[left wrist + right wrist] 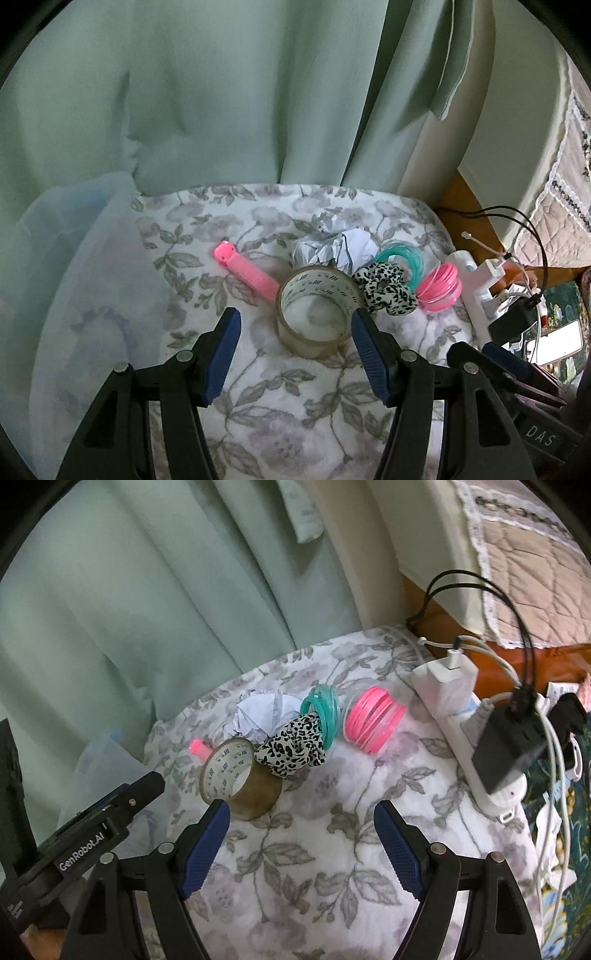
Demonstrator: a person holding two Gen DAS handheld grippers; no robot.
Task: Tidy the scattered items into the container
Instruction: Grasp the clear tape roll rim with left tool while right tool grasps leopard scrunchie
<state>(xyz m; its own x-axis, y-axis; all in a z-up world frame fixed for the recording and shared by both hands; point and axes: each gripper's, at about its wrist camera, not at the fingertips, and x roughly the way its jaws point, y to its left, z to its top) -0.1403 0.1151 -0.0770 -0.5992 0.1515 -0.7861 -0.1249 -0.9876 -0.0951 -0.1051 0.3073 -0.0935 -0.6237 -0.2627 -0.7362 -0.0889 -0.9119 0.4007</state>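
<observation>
On the floral cloth (258,398) lies a roll of clear tape (317,314), with a pink clip-like stick (245,267) behind it on the left. Behind the tape sits a crumpled paper ball (332,249). To its right are a leopard-print scrunchie (384,291), teal bangles (402,258) and pink bangles (441,288). My left gripper (295,325) is open just in front of the tape, nothing between its pads. My right gripper (303,812) is open too, near the tape roll (240,775) and the scrunchie (291,751), touching neither. A translucent container (74,277) stands at the left.
A green curtain (221,92) hangs behind the surface. At the right edge lies a white power strip (469,738) with plugged chargers and cables (509,731). Beyond it are a wooden frame and a quilted bed cover (524,572).
</observation>
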